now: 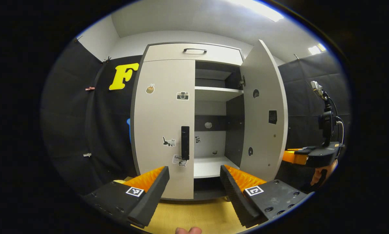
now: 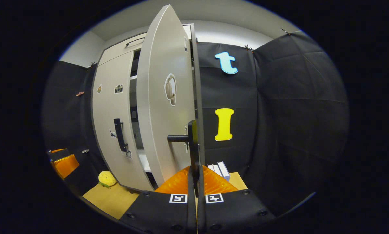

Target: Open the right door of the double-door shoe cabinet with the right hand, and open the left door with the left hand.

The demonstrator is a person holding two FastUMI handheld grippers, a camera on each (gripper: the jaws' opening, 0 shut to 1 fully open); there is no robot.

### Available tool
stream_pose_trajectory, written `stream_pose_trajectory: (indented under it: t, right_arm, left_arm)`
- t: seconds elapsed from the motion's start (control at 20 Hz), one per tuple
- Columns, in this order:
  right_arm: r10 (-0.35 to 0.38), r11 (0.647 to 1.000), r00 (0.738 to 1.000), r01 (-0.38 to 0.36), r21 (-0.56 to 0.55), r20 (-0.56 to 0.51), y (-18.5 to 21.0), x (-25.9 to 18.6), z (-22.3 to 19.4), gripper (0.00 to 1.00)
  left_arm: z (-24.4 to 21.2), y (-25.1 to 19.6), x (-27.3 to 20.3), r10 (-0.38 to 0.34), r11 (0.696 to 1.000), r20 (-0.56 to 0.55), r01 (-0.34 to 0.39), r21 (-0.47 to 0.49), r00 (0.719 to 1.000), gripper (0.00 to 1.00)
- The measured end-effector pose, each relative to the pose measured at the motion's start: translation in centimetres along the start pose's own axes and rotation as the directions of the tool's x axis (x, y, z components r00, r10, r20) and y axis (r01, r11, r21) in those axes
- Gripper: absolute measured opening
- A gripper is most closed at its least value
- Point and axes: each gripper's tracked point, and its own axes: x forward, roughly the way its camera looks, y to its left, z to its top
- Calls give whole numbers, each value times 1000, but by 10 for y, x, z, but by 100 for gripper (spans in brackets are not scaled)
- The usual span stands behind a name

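On the yellow wood floor (image 1: 194,217), the shoe cabinet (image 1: 168,130) stands at twelve o'clock, its right door (image 2: 162,107) swung out, right gripper (image 2: 196,177) clamped on the door's edge, left gripper (image 1: 194,182) spread apart before the shut left door (image 1: 163,123).

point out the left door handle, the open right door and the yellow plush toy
black bar handle of the closed left door (image 1: 185,142), left gripper view, mid-bar
open grey right door (image 1: 262,107), left gripper view, inner face
yellow plush toy (image 2: 107,179), right gripper view, body

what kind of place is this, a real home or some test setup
Most likely a staged recording booth, not a home: black cloth wall hangs around a lone shoe cabinet on a wooden floor, and a camera rig rides on the right claw.
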Motion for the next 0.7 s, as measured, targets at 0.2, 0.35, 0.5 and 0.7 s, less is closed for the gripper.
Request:
stream_pose_trajectory:
  t: [0.2,0.35,0.5,0.7]
  right_arm:
    - [-4,1000,1000,4,19,21,-6,2,6,5]
    - [-4,1000,999,5,-14,32,-8,1,8,6]
    - [2,1000,1000,-1,-25,31,-12,0,9,6]
    - [34,999,999,-35,26,24,-2,-3,7,19]
  left_arm:
    - [0,-10,3,-9,1000,-2,9,-1,1000,97]
    - [1,-16,4,-12,1000,-3,12,-7,1000,97]
    - [3,-18,7,-14,1000,-2,14,-14,1000,97]
    - [5,-18,17,-17,1000,-3,17,-21,1000,97]
